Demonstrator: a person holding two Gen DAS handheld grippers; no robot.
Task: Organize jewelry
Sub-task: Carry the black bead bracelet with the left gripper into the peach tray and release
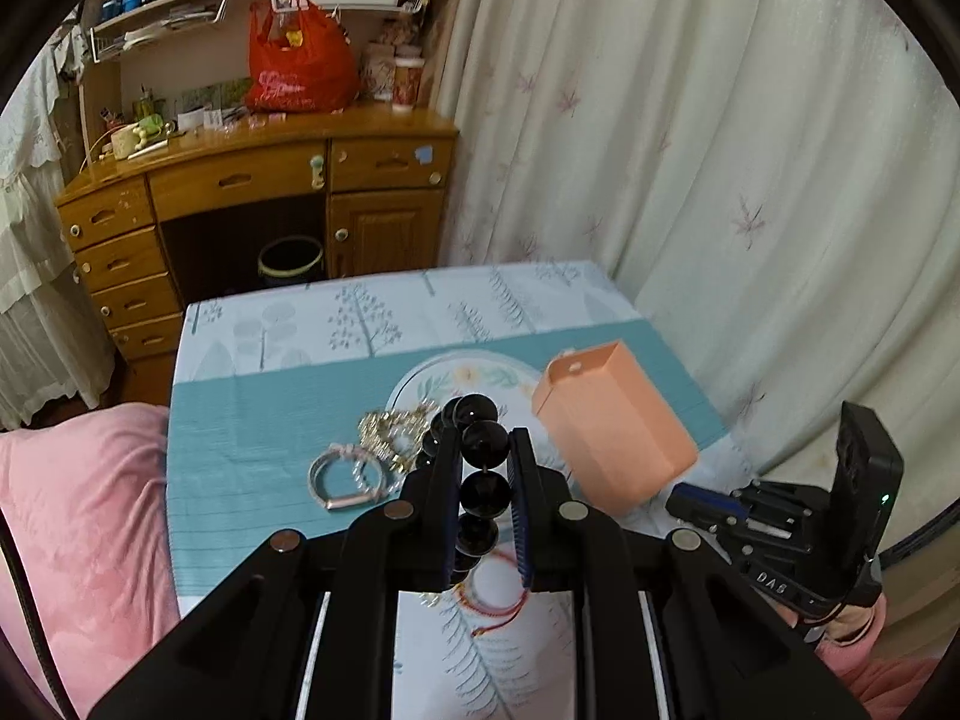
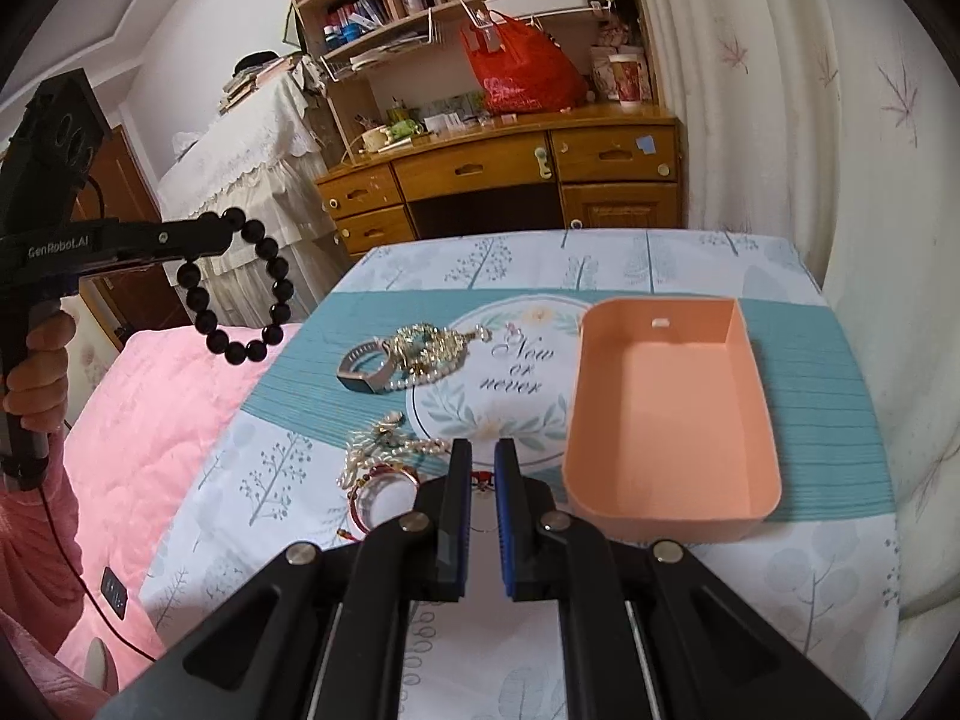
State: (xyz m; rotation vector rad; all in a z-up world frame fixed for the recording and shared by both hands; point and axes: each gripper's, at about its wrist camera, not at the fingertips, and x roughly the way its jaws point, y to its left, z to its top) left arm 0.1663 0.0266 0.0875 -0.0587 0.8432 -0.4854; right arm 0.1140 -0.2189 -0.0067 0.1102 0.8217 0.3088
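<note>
Above the little table with the tree-print cloth [image 2: 690, 264], the left gripper [image 1: 486, 450] has the black bead bracelet [image 2: 240, 288] pinched between its pads, jaws clamped on one bead with the loop dangling free below! From the right wrist view you can see it plainly: the whole ring of glossy round beads hangs in the air off to the left, well clear of the tabletop, over the pink quilt [image 2: 156, 420]. The right gripper [image 2: 480, 468] carries nothing, its blue-lined fingers drawn together with only a slim gap showing, poised over the near edge of the cloth.

And the target? The peach plastic box [image 2: 672, 420] sits empty on the right side of the table, open top up, waiting.

Now, that bracelet looks like a stretchy string of hard, polished beads, so I'd judge it slick and prone to rolling in the pads; a hold across a single bead's widest part, or on the cord between two beads, seems safest. It should swing when moved, so an easy carry is called for.

On the cloth there's more to sort: a gold chain tangle [image 2: 432, 348] beside a metal band [image 2: 366, 369], and nearer, a pearl strand [image 2: 384, 450] touching a red bangle [image 2: 384, 492]. The chains look light, limp and snaggy, likely to drag neighbours along. The bangle appears stiff, best taken across its rim.
</note>
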